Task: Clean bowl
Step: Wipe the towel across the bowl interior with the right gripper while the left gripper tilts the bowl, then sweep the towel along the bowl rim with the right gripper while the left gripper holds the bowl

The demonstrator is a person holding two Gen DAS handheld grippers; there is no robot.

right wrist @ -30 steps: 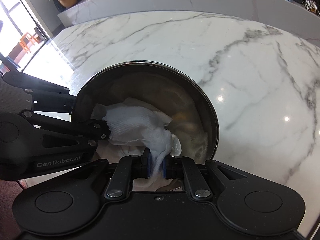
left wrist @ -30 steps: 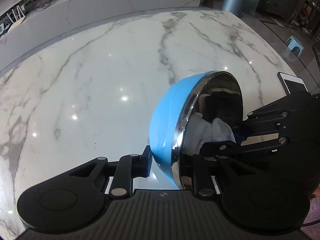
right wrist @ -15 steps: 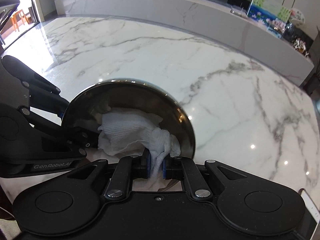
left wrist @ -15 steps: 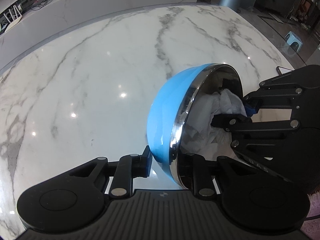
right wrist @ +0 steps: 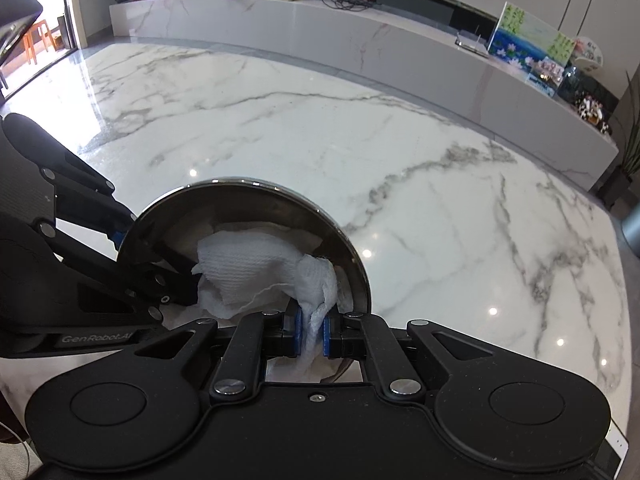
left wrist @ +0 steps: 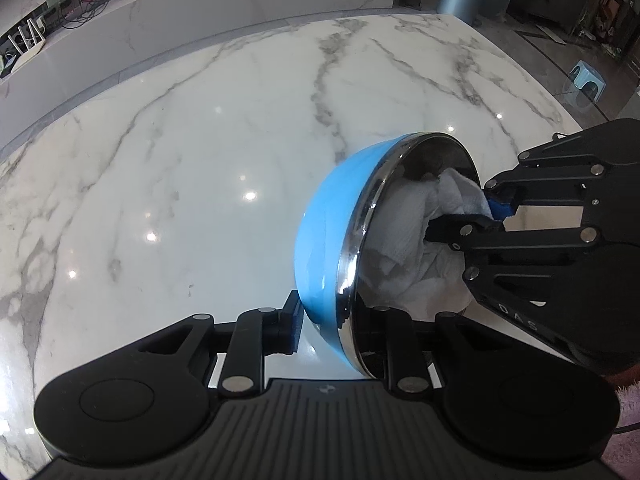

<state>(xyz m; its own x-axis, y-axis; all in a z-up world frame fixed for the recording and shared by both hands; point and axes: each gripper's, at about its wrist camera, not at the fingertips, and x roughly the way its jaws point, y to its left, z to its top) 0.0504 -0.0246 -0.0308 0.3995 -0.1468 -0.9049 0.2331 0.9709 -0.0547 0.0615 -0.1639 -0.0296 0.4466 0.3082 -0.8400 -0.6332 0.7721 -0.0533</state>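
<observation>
The left gripper has the bowl by its rim, tipped on edge over the marble counter; its jaws have just eased slightly wider, rim between them. The right gripper, clamped on the paper towel, has swept higher inside the bowl. Wiping looks midway.

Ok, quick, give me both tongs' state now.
Left tongs: clamped on the bowl rim, having just eased open slightly.
Right tongs: shut on the paper towel inside the bowl.
</observation>
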